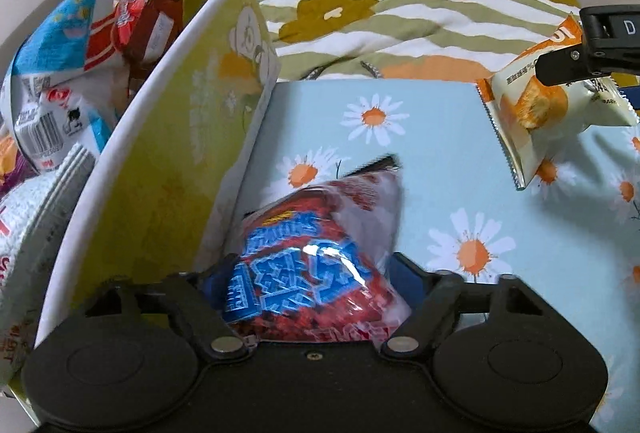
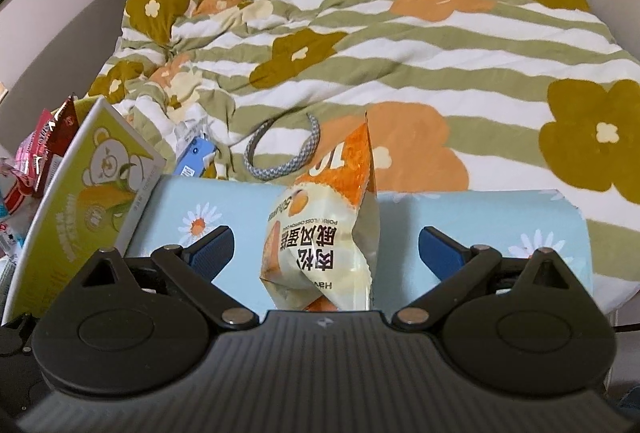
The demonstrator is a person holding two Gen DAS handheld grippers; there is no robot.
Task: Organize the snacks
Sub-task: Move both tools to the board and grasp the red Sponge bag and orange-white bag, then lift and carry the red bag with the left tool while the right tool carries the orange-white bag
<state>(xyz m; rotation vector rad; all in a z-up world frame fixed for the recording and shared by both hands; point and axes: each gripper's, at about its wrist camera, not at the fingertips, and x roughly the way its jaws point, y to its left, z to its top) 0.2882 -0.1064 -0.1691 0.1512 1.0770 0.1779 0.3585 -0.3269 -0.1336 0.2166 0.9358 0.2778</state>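
In the left wrist view my left gripper (image 1: pixel 310 269) holds a red and blue snack bag (image 1: pixel 316 257) between its fingers, low over the daisy-print blue surface (image 1: pixel 400 137) and beside the green box wall (image 1: pixel 172 153). In the right wrist view my right gripper (image 2: pixel 326 249) has its blue pads (image 2: pixel 214 247) wide apart, with an orange and cream pork floss cake packet (image 2: pixel 328 233) standing between them, touching neither pad. The same packet (image 1: pixel 548 113) shows at the right of the left wrist view, under the right gripper's black finger (image 1: pixel 568 67).
The green bear-print box (image 2: pixel 80 209) stands at the left and holds several snack bags (image 1: pixel 60 73). A floral striped quilt (image 2: pixel 400 53) lies behind, with a grey cord loop (image 2: pixel 280 153) and a blue item (image 2: pixel 196 157) on it.
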